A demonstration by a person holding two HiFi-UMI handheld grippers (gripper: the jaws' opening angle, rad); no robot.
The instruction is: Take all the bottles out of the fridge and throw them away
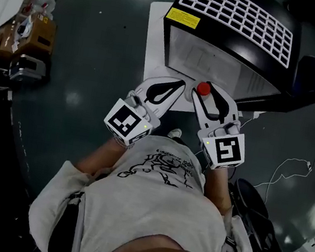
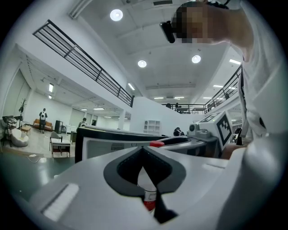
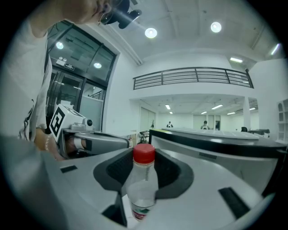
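Closest in the head view is the person's grey T-shirt [image 1: 149, 211], and beyond it both grippers are held side by side over the dark floor [image 1: 92, 51]. The right gripper [image 1: 212, 94] has its fingers clamped on a clear, red-capped bottle [image 1: 204, 89], which is upright, off the floor and just before the front edge of the black fridge [image 1: 235, 21]. The fridge stands on a white mat [image 1: 155, 32]. The left gripper [image 1: 173, 86] is just beside the right one. In the left gripper view, the left gripper [image 2: 143, 150] has its fingers drawn together. A pale sliver [image 2: 148, 188] with a red-and-white label shows in the slot between them; what it is I cannot tell. The bottle's cap [image 2: 156, 144] and the fridge [image 2: 112, 143] lie ahead. In the right gripper view, the bottle [image 3: 143, 179] stands gripped between the pads of the right gripper [image 3: 145, 155], with the fridge [image 3: 216, 139] behind it and the left gripper [image 3: 90, 141] to the left.
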